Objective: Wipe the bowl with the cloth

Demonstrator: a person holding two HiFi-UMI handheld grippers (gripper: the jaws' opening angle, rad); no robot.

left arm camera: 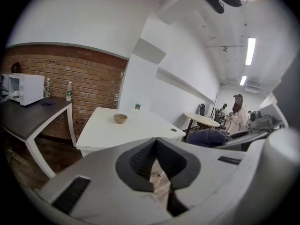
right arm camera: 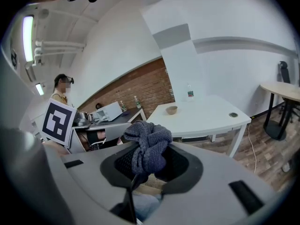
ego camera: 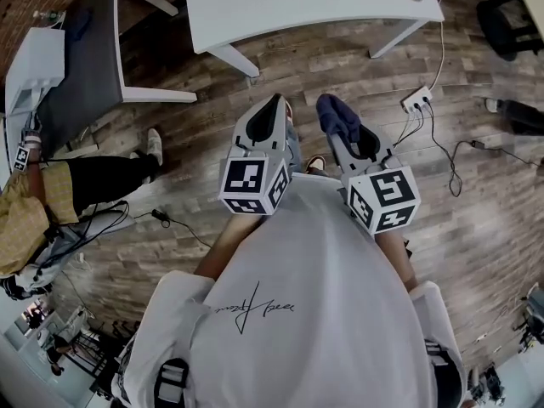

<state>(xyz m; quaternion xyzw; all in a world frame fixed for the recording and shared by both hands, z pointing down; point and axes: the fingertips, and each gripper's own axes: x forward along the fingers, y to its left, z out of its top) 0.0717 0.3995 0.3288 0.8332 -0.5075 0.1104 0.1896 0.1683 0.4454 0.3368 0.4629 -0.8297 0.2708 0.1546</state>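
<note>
Cloth: soft, light wad, clamped in right gripper.
Left gripper: jaws together, nothing between them.
Bowl: on white table, well ahead, untouched.
Handling: bowl probably rigid and light, may skid; pinch its rim.

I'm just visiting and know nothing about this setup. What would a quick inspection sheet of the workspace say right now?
Surface: white table ahead of the person, mostly bare.
Job's things: bowl on the white table, untouched; cloth bunched in the right gripper.
Clutter: bottle near the table's far edge.
Grippers: left gripper shut, empty; right gripper shut on the cloth.
Cables: power strip and loose cables on the floor beside the table.
Surroundings: wooden floor, brick wall, dark table with microwave, seated person.
</note>
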